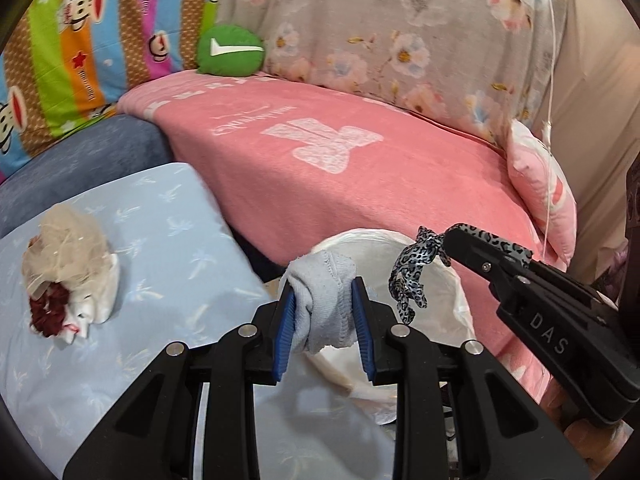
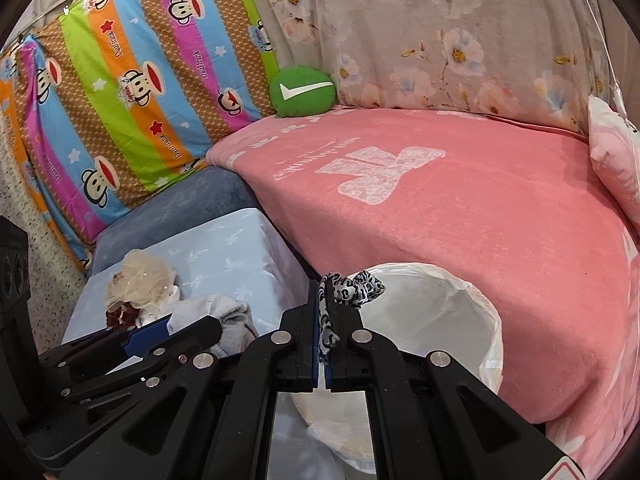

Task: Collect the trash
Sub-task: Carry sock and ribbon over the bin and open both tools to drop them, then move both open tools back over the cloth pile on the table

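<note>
Pink fleece blanket [image 2: 460,216] covers bed, pale block motif and script woven in. Grey floral sheet [image 2: 460,40] hangs behind as backdrop. Striped cartoon-monkey cloth [image 2: 132,92] hangs at left from rail, bands of orange, green, blue, magenta. Round green cushion [image 2: 302,91] with white tick sits in corner on blanket. Pink-white pillow [image 2: 614,160] at right edge of bed. Blue-grey upholstered seat [image 2: 192,196] beside bed, light blue palm-print cloth [image 2: 236,248] laid over it. Speckled surface [image 2: 52,280] at far left. Light soft, even.
</note>
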Motion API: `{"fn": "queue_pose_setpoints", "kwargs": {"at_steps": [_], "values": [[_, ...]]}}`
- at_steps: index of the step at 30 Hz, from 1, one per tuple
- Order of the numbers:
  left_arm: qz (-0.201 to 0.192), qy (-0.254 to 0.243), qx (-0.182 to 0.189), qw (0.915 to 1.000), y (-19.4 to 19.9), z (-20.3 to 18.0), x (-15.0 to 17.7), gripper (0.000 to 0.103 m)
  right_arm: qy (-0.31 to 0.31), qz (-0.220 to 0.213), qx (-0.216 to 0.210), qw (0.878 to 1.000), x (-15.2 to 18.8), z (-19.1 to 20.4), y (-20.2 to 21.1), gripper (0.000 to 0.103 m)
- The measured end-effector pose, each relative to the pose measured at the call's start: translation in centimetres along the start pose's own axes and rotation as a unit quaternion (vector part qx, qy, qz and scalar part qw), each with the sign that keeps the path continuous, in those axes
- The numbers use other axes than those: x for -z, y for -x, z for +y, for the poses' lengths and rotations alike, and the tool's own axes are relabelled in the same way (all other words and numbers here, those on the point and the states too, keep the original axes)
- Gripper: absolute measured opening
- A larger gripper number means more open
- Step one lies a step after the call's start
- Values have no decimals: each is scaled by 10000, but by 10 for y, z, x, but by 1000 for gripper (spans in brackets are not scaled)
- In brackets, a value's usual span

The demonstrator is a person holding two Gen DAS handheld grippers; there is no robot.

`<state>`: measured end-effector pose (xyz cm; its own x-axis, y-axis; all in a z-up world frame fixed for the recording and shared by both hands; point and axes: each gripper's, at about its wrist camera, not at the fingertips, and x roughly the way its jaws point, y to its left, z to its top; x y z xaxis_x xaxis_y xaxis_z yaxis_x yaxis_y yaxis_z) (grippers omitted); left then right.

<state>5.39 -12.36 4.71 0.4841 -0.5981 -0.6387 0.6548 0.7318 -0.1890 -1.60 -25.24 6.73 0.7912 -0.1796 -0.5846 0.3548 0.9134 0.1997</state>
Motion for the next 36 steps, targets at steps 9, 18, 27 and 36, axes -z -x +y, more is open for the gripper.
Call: {"fn": "queue_pose_setpoints", "kwargs": {"at_steps": [9,18,27,36], "values": [[62,-144,46,9999,-19,-26,-4,68,-203,-22,190,9996,-2,-31,-1,7],[-9,-70,-331,9994,-20,-17,-6,78,-372,-31,205,9991,0,-42,-1,24],[-84,33,-611,9981,-10,-4,-1,78,-176,46,156,9997,8,-28,-2,31],[-183,200,-909,9955,5,17,8,78,17,137,16,9999,16,-4,-4,36]]}}
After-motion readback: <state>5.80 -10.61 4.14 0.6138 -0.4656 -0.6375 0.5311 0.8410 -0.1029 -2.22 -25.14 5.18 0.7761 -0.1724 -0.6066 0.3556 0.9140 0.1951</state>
